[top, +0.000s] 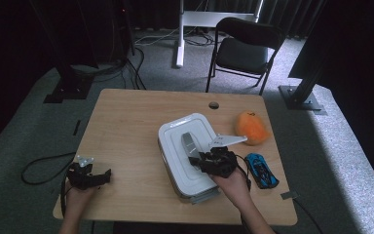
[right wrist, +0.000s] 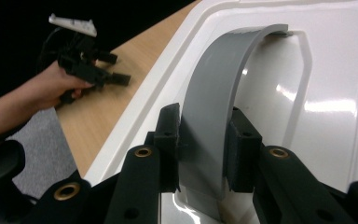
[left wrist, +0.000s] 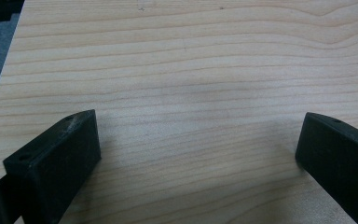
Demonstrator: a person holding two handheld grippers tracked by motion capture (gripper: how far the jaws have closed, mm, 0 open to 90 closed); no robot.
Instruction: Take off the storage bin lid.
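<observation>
White lidded box [top: 187,156] sitting mid-worktop [top: 126,126], right of centre; orange plush toy [top: 251,127] and blue toy car [top: 261,169] just beside on the right. Hard glossy plastic, probably light but bulky and slippery on flat faces; best taken by the grey curved handle [right wrist: 219,116] on the lid, stiff enough to lift by. Right gripper [right wrist: 204,144] over the lid, jaws clamped on handle, one pad each side, near its lower end. Left gripper [top: 88,176] resting near front left corner of worktop, well apart from box, jaws spread wide, nothing between them but bare wood.
</observation>
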